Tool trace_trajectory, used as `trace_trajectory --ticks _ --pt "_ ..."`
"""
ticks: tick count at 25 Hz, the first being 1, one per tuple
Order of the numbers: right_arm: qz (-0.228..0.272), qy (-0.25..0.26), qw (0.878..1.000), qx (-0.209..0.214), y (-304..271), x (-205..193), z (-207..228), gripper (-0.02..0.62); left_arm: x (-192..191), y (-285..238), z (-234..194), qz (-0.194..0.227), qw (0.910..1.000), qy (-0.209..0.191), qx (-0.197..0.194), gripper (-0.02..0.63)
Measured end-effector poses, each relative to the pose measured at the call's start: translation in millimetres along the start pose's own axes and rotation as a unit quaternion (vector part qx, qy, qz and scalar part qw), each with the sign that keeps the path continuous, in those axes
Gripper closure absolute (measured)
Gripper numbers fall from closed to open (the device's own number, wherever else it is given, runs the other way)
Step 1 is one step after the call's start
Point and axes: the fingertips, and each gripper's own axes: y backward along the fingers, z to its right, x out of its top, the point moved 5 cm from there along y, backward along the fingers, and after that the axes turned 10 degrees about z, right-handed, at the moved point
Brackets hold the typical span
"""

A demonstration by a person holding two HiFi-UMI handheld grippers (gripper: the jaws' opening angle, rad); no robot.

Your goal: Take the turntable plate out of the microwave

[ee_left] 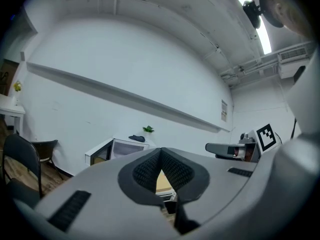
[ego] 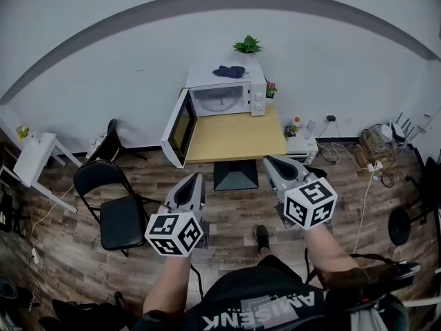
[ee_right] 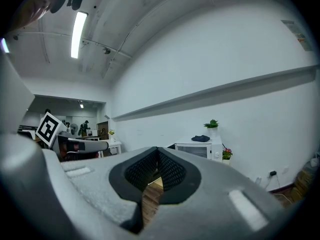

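Note:
A white microwave (ego: 224, 95) stands at the far end of a wooden table (ego: 234, 140), its door (ego: 180, 128) swung open to the left. The pale round turntable plate (ego: 219, 101) lies inside the cavity. Both grippers are held level over the floor, well short of the table. My left gripper (ego: 195, 179) is shut and empty, and so is my right gripper (ego: 270, 161). In the left gripper view the jaws (ee_left: 161, 154) meet, with the microwave (ee_left: 120, 149) far ahead. The right gripper view shows its jaws (ee_right: 157, 151) together and the microwave (ee_right: 199, 149) in the distance.
A black folding chair (ego: 114, 205) stands left of the table, with a white side table (ego: 34, 157) further left. On the microwave are a plant (ego: 247, 45) and a dark cloth (ego: 229, 71). A low white unit (ego: 301, 147) and cables (ego: 375, 150) lie to the right.

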Motion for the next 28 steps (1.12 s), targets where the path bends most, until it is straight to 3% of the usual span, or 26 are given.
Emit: trace_trajectory --ticks 5,11,19,28 --pt "0.0 -0.001 1.0 0.014 -36.6 -8.4 30.7 0.591 -4.8 -31.9 -13.0 -0.006 0.9999 -0.013 0.007 0.604" --pt "0.002 -0.001 1.0 0.031 -88.4 -5.4 81.0 0.591 -6.5 -89.9 -37.0 0.007 0.9989 -0.001 0.046 0.604" --pt "-0.001 0.011 0.998 0.059 -154.0 2.2 151.1 0.591 -10.3 -178.9 -45.9 0.0 0.9984 0.002 0.056 0.604" --pt "-0.019 -0.014 0.997 0.075 -200.4 -12.2 223.4 0.591 -23.3 -264.0 -47.2 -0.026 0.9978 -0.01 0.061 0.604"
